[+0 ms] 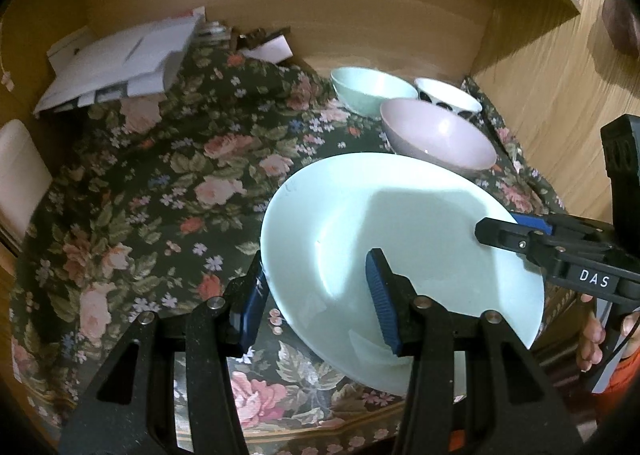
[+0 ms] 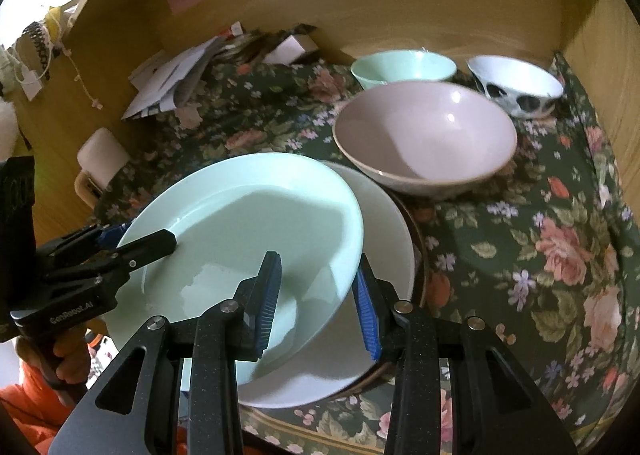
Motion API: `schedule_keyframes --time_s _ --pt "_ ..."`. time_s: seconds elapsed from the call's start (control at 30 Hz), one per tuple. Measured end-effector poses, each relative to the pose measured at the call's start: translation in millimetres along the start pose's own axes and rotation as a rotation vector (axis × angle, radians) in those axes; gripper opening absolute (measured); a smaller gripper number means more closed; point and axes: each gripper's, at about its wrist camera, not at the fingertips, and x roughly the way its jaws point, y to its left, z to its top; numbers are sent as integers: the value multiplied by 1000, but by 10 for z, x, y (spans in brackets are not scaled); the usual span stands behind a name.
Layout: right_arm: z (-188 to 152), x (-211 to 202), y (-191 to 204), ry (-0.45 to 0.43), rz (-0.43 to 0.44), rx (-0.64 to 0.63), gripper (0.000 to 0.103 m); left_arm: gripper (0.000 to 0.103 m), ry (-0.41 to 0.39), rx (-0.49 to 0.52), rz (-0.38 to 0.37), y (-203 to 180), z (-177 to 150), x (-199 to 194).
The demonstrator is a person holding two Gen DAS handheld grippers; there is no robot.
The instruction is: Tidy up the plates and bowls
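A pale mint plate [image 1: 400, 239] is held tilted above the floral cloth; it also shows in the right wrist view [image 2: 240, 223]. My left gripper [image 1: 316, 295] straddles its left rim, one finger under and one on top, jaws apart by a wide gap. My right gripper [image 2: 316, 295] straddles its right rim the same way. Under it lies a white plate [image 2: 384, 255] on a dark brown plate [image 2: 420, 255]. Behind stand a pink bowl [image 2: 428, 139], a mint bowl [image 2: 404, 67] and a white bowl with black spots [image 2: 516, 87].
Wooden walls [image 2: 400, 7] enclose the floral cloth [image 2: 540, 255] at the back and right. Loose papers [image 1: 116, 63] lie at the back left. A white box [image 1: 20, 175] sits at the left edge.
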Motion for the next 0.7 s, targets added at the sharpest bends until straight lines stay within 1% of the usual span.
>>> schedule_keyframes --time_s 0.27,0.7 --pt "-49 84 -63 22 -1 22 33 48 41 -10 -5 9 -36 195" --pt "-40 108 -149 39 -6 40 34 48 70 -9 -22 14 -23 349"
